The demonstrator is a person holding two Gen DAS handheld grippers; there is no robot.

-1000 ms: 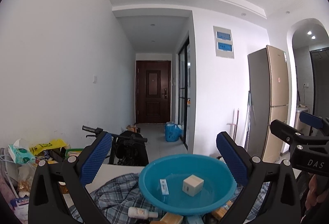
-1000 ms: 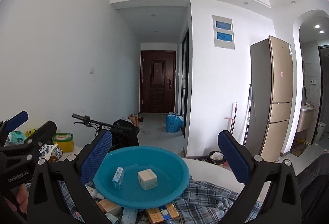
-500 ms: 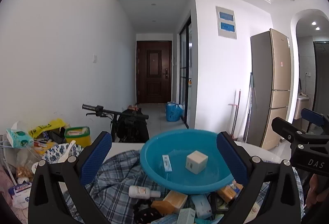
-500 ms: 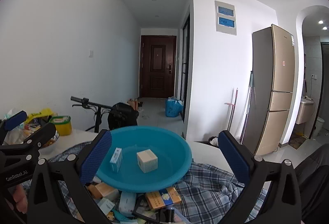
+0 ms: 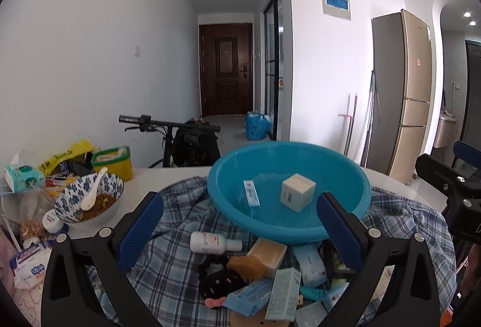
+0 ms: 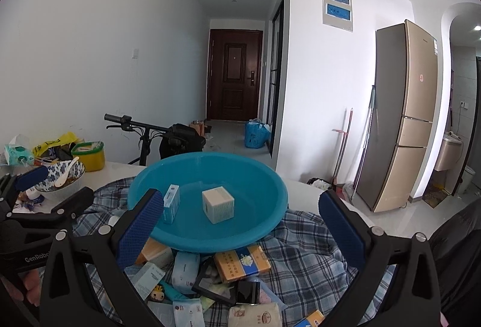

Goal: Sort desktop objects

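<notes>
A blue plastic basin [image 5: 354,176] [image 6: 270,191] sits on a plaid cloth [image 5: 180,206] [image 6: 303,239] and holds a cream cube box [image 5: 297,195] [image 6: 217,204] and a small blue-and-white carton [image 5: 251,193] [image 6: 171,203]. In front of the basin lies a heap of small items: a white bottle [image 5: 214,242], a tan box [image 5: 267,252], a black plush [image 5: 221,282], an orange-and-blue box [image 6: 242,262]. My left gripper [image 5: 240,232] hangs open above the heap with nothing between its fingers. My right gripper [image 6: 240,232] also stands open and holds nothing.
A blue-patterned bowl [image 5: 114,185] with food and a white spoon stands left on the white table, beside a yellow tub [image 5: 112,160], a tissue pack [image 5: 24,175] and bags. A scooter handlebar [image 5: 141,119] rises behind the table. A fridge [image 6: 402,116] stands right.
Both views have tilted downward. The heap of items in front of the basin and more of the table have come into view. Both grippers have stayed open.
</notes>
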